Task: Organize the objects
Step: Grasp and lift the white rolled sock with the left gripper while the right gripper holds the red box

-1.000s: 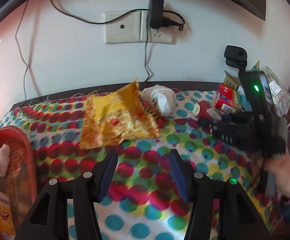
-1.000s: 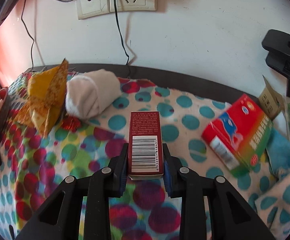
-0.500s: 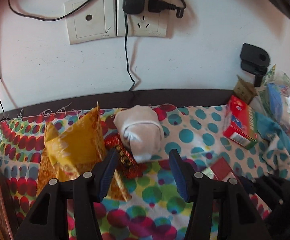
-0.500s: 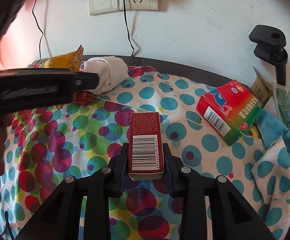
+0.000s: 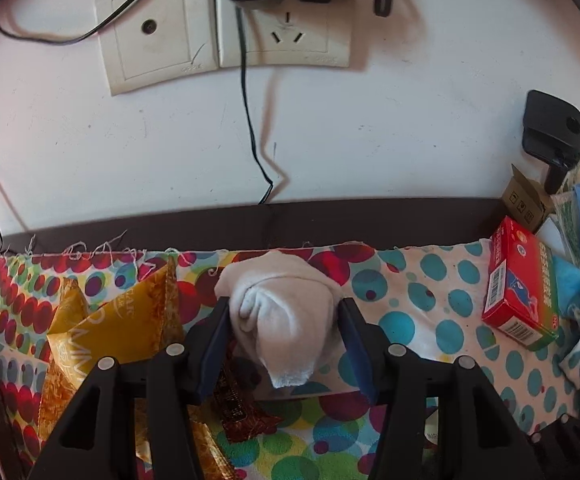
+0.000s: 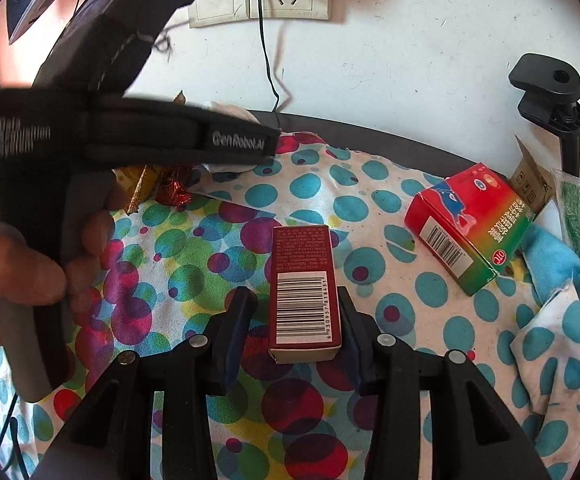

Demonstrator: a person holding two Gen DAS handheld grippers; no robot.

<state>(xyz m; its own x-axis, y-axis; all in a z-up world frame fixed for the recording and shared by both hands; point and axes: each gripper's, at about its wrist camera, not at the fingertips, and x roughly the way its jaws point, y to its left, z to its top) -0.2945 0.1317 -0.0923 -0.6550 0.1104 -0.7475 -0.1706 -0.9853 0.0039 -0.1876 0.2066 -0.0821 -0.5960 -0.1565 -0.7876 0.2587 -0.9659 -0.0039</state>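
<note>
Our left fingers (image 5: 283,340) stand spread around the rolled white sock (image 5: 279,316), pads just beside it, not yet squeezing. Our right fingers (image 6: 296,326) have just been opening and have let go of the dark red box (image 6: 304,292), which lies flat on the dotted cloth (image 6: 193,264). So one box seems placed; the sock, gold wrapper (image 5: 117,320) and red-green box (image 6: 468,224) still wait. The wall stands close behind the sock; clutter crowds the right edge.
</note>
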